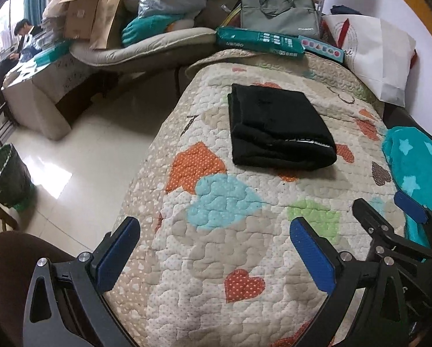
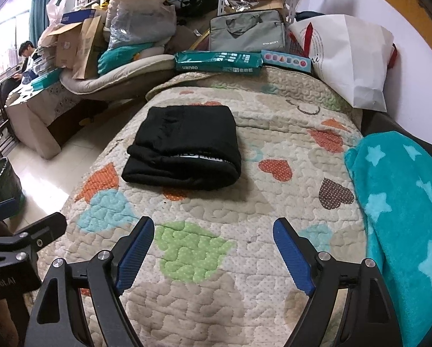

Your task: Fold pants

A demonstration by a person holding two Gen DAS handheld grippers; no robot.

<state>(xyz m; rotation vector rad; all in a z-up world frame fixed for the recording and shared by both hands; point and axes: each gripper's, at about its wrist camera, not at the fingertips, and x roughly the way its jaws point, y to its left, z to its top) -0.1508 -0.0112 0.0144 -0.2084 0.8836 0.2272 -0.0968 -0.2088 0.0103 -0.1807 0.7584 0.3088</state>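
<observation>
Blue pads of the left gripper and the right gripper stand spread wide, low in each frame, with nothing between them, above the quilt. Black pants lie folded in a thick soft bundle at the middle of the frame; they look light and limp, best pinched at the rolled near edge. Left, the green bin shows no clear contents.
</observation>
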